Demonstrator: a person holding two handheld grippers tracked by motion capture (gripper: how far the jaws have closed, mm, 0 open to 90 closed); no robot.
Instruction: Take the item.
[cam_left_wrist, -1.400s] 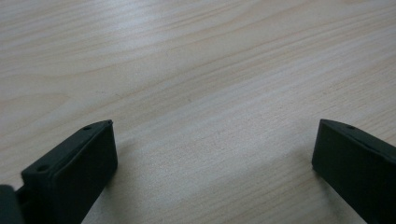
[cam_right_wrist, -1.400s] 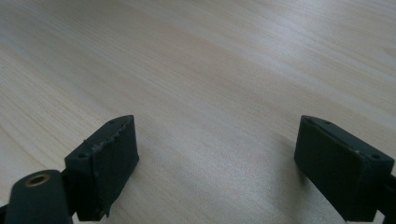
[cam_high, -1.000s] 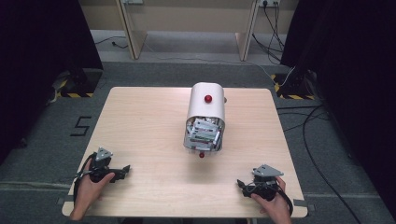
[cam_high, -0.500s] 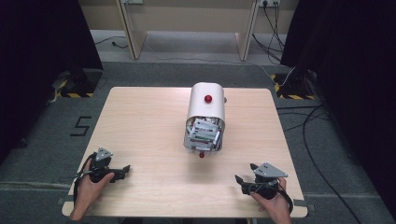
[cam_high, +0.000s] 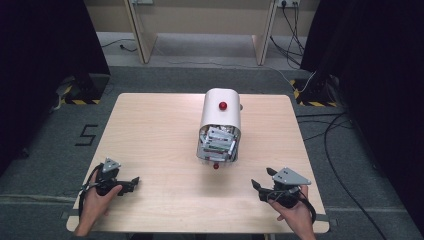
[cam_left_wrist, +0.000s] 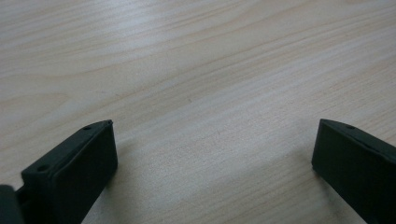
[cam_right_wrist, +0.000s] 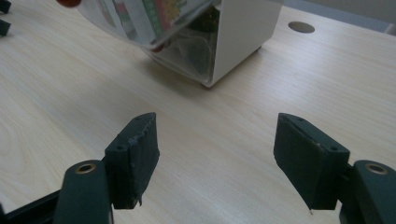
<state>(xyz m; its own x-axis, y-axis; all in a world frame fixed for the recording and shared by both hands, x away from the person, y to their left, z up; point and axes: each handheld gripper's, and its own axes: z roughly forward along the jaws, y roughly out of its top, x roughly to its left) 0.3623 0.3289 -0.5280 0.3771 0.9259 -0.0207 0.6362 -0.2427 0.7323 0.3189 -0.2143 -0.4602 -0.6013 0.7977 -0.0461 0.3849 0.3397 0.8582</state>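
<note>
The white container (cam_high: 220, 125) lies on its side mid-counter (cam_high: 150, 130), open end facing the person for easy reach, while the left tool (cam_high: 131, 181) rests released and the right tool (cam_high: 257, 189), empty, has just been narrowing.

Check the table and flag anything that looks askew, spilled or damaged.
Nothing is spilled or broken. The white box sits slightly turned against the table edges, its clear front tipped open over packets inside. The left gripper and right gripper are empty.
</note>
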